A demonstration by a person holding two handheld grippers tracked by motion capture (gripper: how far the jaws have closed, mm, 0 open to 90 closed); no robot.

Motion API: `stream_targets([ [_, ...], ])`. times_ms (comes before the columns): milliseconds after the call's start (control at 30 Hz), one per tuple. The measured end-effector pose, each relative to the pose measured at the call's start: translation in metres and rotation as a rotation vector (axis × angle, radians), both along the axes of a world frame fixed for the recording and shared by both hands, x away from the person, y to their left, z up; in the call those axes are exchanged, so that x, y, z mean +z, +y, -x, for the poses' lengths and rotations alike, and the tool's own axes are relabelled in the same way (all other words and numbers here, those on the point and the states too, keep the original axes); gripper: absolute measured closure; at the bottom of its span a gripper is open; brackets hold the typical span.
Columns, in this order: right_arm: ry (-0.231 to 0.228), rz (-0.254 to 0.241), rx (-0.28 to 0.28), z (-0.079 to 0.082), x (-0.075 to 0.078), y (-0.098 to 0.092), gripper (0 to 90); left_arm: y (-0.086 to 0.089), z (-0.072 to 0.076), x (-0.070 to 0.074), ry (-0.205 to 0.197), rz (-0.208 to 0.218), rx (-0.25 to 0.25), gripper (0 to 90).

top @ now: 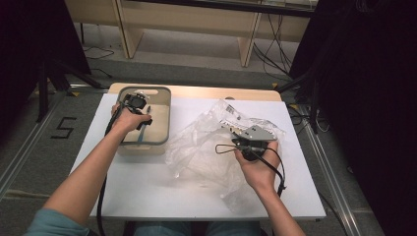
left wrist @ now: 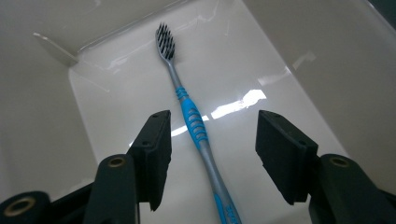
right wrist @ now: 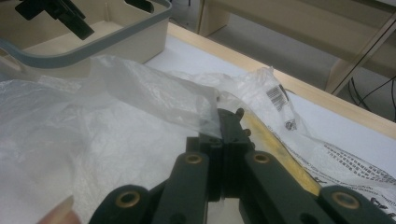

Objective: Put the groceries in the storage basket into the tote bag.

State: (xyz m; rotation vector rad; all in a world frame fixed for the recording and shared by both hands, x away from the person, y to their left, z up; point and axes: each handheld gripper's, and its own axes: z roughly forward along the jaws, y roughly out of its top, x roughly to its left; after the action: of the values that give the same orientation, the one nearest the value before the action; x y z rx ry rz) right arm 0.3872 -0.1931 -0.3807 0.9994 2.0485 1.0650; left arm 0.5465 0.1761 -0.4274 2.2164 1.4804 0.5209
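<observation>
Left gripper hangs inside the beige rectangular plastic bin with grey rim at the worktop's far-left corner. Its jaws are spread wide and empty, one either side of the blue-and-grey toothbrush with dark bristles, not touching it. Toothbrush lies flat on the bin floor, bristle end pointing away from the gripper (handle end runs out of the left gripper view). Right gripper has its jaws closed, pinching an edge of the crumpled clear plastic bag with barcode label, spread over the worktop's middle toward the right edge, just beside the bin. Right hand wraps the gripper body.
</observation>
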Motion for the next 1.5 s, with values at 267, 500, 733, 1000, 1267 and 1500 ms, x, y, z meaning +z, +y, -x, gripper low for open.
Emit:
stream_targets([
  [267, 0.0, 0.0, 0.0, 0.0, 0.0, 0.0, 90.0, 0.003, -0.006, -0.004, 0.071, -0.022, 0.005, 47.1],
  [500, 0.0, 0.0, 0.001, 0.0, 0.0, 0.0, 90.0, 0.003, -0.011, -0.01, 0.149, -0.039, 0.0, 48.3],
  [733, -0.002, 0.001, -0.001, 0.0, 0.001, -0.001, 90.0, 0.003, -0.013, -0.011, 0.148, -0.056, -0.004, 49.0],
  [1000, -0.002, 0.002, 0.0, 0.0, 0.001, -0.001, 90.0, 0.004, -0.018, -0.007, 0.115, -0.057, 0.006, 49.7],
  [1267, -0.004, -0.002, 0.0, 0.0, 0.0, -0.001, 90.0, 0.001, -0.02, -0.013, 0.137, -0.067, -0.002, 49.7],
  [1500, -0.006, 0.001, 0.0, 0.0, 0.001, -0.002, 90.0, 0.0, -0.022, -0.019, 0.172, -0.072, -0.007, 51.0],
])
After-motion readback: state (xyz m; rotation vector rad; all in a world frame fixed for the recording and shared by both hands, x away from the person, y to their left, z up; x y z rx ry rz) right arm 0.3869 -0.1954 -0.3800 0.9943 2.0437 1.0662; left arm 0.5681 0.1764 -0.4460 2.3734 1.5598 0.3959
